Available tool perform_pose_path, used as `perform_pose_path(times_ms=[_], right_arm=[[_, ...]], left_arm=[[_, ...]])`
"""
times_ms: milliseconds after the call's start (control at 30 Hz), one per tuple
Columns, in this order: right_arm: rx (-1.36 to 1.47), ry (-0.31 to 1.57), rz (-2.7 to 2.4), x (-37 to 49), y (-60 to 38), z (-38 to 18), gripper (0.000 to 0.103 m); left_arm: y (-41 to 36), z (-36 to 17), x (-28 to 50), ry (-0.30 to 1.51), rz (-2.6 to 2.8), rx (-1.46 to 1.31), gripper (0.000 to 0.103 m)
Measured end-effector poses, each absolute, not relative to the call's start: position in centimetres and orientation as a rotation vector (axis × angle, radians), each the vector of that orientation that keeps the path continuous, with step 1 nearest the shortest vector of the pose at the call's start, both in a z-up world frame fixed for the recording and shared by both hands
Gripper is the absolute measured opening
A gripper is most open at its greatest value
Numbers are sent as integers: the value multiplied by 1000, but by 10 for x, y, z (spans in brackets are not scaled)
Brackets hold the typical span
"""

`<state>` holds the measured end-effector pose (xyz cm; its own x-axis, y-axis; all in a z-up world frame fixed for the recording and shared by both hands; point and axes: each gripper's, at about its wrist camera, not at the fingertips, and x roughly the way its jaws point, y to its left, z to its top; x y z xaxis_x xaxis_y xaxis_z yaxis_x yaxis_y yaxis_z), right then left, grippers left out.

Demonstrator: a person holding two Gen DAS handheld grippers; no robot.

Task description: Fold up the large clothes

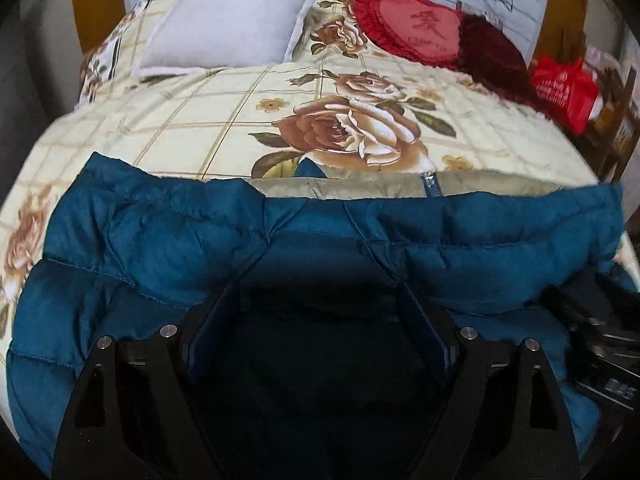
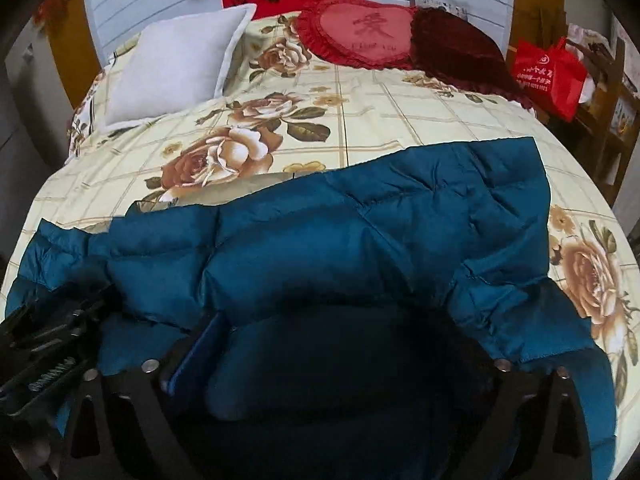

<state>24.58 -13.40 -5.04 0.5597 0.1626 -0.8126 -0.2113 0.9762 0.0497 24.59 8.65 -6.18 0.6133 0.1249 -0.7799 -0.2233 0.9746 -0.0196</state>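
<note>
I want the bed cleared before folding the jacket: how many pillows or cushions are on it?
3. A white pillow at the head on the left, a red heart-shaped cushion at the head in the middle, and a dark red cushion just right of it, partly behind it. More might be hidden.

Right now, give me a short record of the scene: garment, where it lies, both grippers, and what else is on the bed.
garment: blue quilted jacket, grey lining showing at its far edge
surface: floral bedspread
left gripper: open, jaws wide over the jacket
right gripper: open, jaws wide over the jacket
pillows: white pillow, red heart cushion, dark red cushion
beside bed: red bag
</note>
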Motion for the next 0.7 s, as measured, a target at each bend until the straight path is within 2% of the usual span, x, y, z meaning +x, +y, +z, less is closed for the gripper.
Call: perform_pose_path(times_ms=[200, 433, 500, 633, 700], right_arm=[[-78, 843, 216, 238, -128, -60, 103], [-78, 896, 220, 245, -128, -67, 103], [-123, 945, 213, 245, -130, -59, 101], [-83, 835, 195, 216, -171, -5, 101], [-37, 846, 266, 199, -194, 8, 101]], left_arm=[[86, -76, 252, 847, 227, -101, 85], [89, -71, 250, 884, 221, -96, 85], [97, -54, 235, 864, 214, -108, 84], [128, -9, 184, 757, 243, -100, 84], [152, 0, 161, 761, 275, -108, 84]])
